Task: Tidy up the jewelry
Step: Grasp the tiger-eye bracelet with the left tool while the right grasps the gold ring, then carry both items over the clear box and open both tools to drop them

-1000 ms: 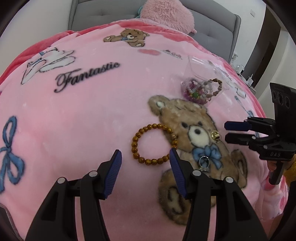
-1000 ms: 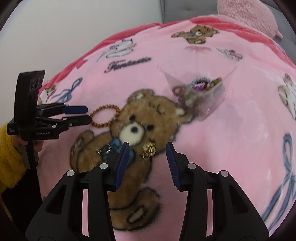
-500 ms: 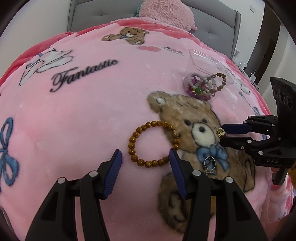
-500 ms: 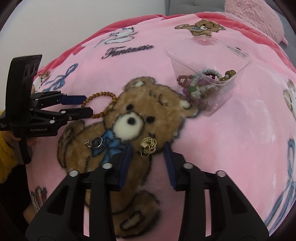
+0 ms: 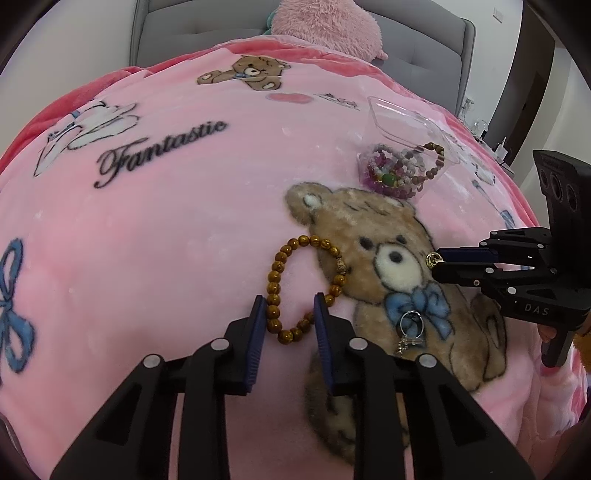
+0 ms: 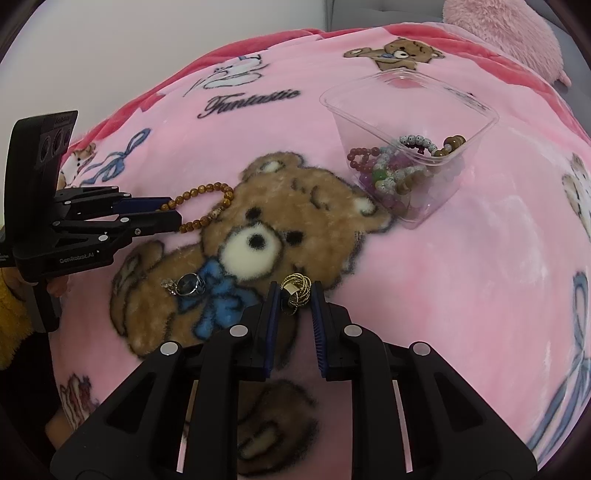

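A brown bead bracelet (image 5: 306, 288) lies on the pink bear blanket. My left gripper (image 5: 290, 308) has closed in around its near end; the pads touch the beads on both sides. It also shows in the right wrist view (image 6: 207, 206). My right gripper (image 6: 293, 295) is shut on a gold wire ring (image 6: 295, 293), also seen at its tips in the left wrist view (image 5: 431, 259). A silver ring (image 5: 410, 326) lies on the bear's blue bow (image 6: 188, 286). A clear plastic box (image 6: 476, 107) holds several bead bracelets (image 6: 395, 170).
The pink blanket (image 5: 147, 240) covers a rounded bed. A pink plush pillow (image 5: 328, 26) and a grey headboard (image 5: 424, 44) stand at the far end. The box (image 5: 402, 114) lies beyond the bear's head, tilted on the blanket.
Both grippers moved forward and down and narrowed. The left now brackets the brown bracelet's near end; the right has closed on the gold ring.
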